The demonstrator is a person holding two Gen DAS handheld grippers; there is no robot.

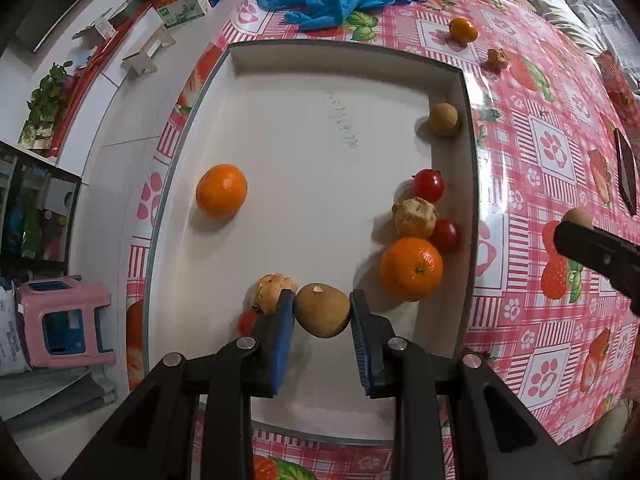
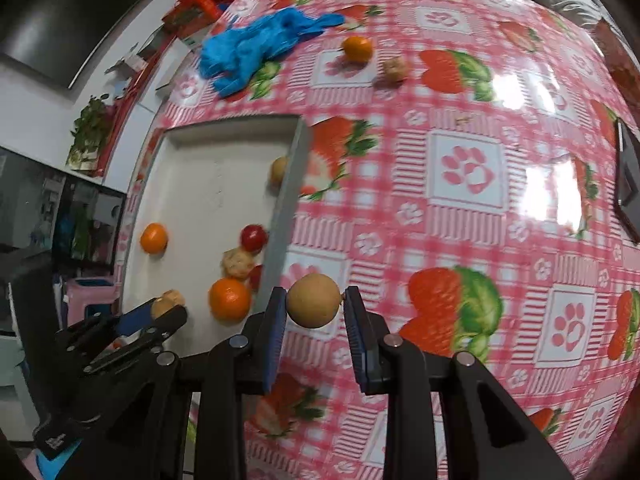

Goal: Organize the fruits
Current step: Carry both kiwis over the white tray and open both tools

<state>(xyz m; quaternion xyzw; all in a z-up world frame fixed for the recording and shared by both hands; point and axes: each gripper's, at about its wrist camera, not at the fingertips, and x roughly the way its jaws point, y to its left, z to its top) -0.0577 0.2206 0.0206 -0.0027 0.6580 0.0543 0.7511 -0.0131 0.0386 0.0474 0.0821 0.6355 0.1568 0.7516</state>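
At the far left of the left wrist view a mandarin (image 1: 221, 190) is seen alone on the white tray (image 1: 304, 128), which lies on the bench (image 1: 532, 152) covered in a pink strawberry-print cloth. At lower centre the left gripper (image 1: 322, 312) is pointed down into the tray, its jaws pinching a brown round fruit (image 1: 322, 310), with a walnut (image 1: 272, 292) touching the outside of the left pad. To the right, against the tray's right wall, a second mandarin (image 1: 411, 268), another walnut (image 1: 414, 217), two red fruits (image 1: 428, 185) and a further brown fruit (image 1: 443, 119) are gathered. In the right wrist view the tray is seen at left and, at lower centre, the right gripper (image 2: 314, 306) is held above the cloth just outside the tray's right wall, its jaws pinching a second brown fruit (image 2: 313, 306). In the upper middle of that view a small mandarin (image 2: 357, 49) and a walnut (image 2: 394, 69) are left on the cloth, beside blue gloves (image 2: 256, 50). The step in hand is judged to be the setting down of both brown fruits in the tray. For the left fruit, a low release is advised so that the round fruit is not sent rolling, and the neighbouring walnut should not be nudged as the jaws spread. For the right fruit, the tray wall must be cleared before lowering, preferably toward the brown fruit already lying by the wall.
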